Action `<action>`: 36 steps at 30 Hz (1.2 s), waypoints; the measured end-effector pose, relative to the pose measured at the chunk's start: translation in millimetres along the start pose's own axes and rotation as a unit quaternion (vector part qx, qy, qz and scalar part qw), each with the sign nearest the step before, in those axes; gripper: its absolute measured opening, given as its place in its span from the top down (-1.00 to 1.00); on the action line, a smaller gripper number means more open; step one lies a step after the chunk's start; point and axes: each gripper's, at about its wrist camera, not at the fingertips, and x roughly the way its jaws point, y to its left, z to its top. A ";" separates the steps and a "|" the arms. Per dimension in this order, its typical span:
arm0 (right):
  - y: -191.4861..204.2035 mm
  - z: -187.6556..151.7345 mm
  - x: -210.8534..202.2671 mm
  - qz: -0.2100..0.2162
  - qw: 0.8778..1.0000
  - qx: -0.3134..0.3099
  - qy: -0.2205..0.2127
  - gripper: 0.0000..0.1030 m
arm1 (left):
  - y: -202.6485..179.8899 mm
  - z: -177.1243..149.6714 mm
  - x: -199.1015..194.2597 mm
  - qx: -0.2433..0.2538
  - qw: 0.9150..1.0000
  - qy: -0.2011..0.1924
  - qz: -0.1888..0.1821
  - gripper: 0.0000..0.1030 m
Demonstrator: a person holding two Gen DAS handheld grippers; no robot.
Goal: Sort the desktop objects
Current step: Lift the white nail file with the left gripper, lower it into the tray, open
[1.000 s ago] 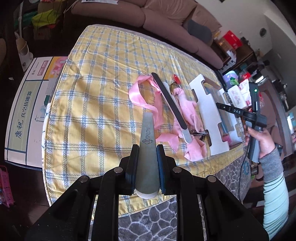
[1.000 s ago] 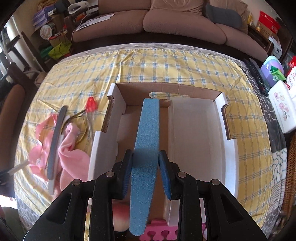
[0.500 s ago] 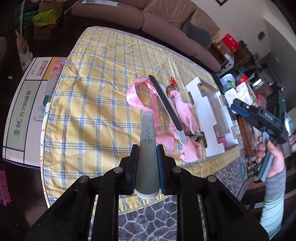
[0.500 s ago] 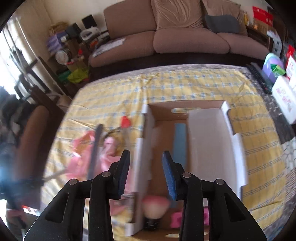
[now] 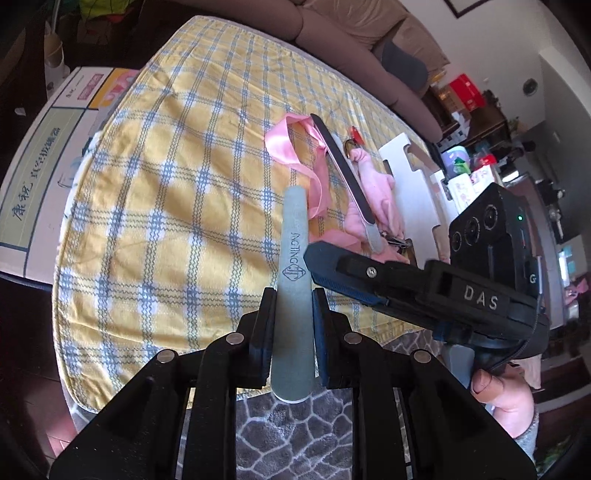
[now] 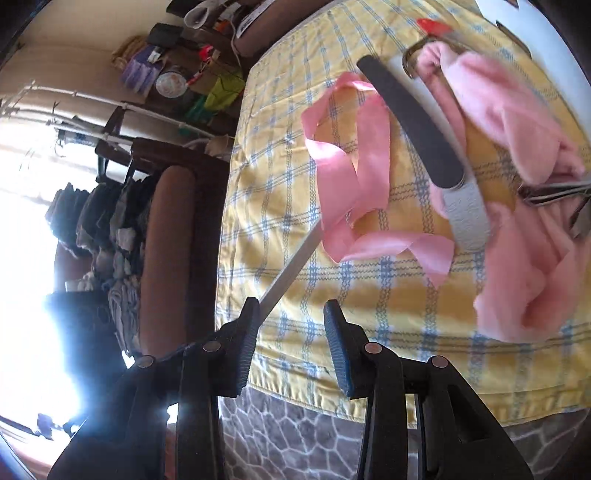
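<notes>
My left gripper (image 5: 293,299) is shut on a grey-green nail file (image 5: 293,240) that sticks out over the yellow checked tablecloth (image 5: 166,184). My right gripper (image 6: 291,310) is open with nothing between its fingers, low over the table's near edge. In the left wrist view the right gripper (image 5: 317,258) reaches in from the right, close beside the held file. That file shows as a thin grey strip (image 6: 291,266) by the right gripper's left finger. Beyond lie a black nail file (image 6: 413,122), a pink ribbon (image 6: 347,177) and a pink cloth (image 6: 517,129).
A white box (image 5: 410,177) stands at the table's right end. A red-tipped tool (image 6: 430,26) and a metal clipper (image 6: 554,192) lie by the cloth. A printed carton (image 5: 48,166) sits left of the table; a sofa (image 5: 369,55) runs behind it. A hand (image 5: 506,398) holds the right gripper.
The right gripper let go of the blue file over the white box, opened, and swung left to the pink things beside the left gripper. The left gripper dipped a little, still holding its file.
</notes>
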 end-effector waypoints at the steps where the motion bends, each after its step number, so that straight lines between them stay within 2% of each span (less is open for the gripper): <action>1: -0.4 2.0 2.4 -0.005 1.000 0.003 -0.002 0.22 | 1.6 -2.0 2.2 -0.004 1.000 0.005 -0.004 0.67; 4: -2.1 3.4 7.8 0.003 1.000 0.014 0.003 0.23 | -0.1 -8.4 8.0 0.000 1.000 0.013 -0.006 0.67; 5: -1.6 4.3 6.7 0.009 1.000 0.013 0.002 0.28 | -1.7 -9.6 10.1 0.001 1.000 0.016 -0.010 0.66; 6: 0.6 5.3 6.8 0.012 1.000 0.008 0.003 0.37 | -3.8 -10.9 12.0 0.004 1.000 0.018 -0.012 0.66; 8: 4.7 2.5 6.5 0.008 1.000 -0.006 0.009 0.67 | -9.2 -12.2 13.3 0.011 1.000 0.019 -0.015 0.66; 9: 9.4 1.0 6.8 0.005 1.000 -0.016 0.009 0.71 | -12.4 -12.8 12.4 0.013 1.000 0.017 -0.017 0.66; 12: 20.9 -2.1 -3.3 0.011 0.999 -0.043 0.002 0.78 | -22.3 -13.9 4.7 0.021 0.999 0.007 -0.027 0.66; 20: 41.8 -0.9 -54.1 0.025 0.997 -0.073 -0.031 0.79 | -61.7 -7.0 -14.8 0.038 0.997 -0.012 -0.062 0.66; 27: 38.9 22.5 -134.7 -0.022 0.990 -0.110 -0.088 0.79 | -140.2 28.7 6.6 0.057 0.994 -0.008 -0.095 0.66; 31: 11.2 51.9 -179.9 -0.070 0.986 -0.107 -0.110 0.79 | -187.9 52.7 47.5 0.056 0.992 0.007 -0.109 0.66; 36: -34.3 91.7 -211.3 -0.137 0.979 -0.096 -0.114 0.79 | -221.2 77.4 110.2 0.039 0.992 0.041 -0.115 0.67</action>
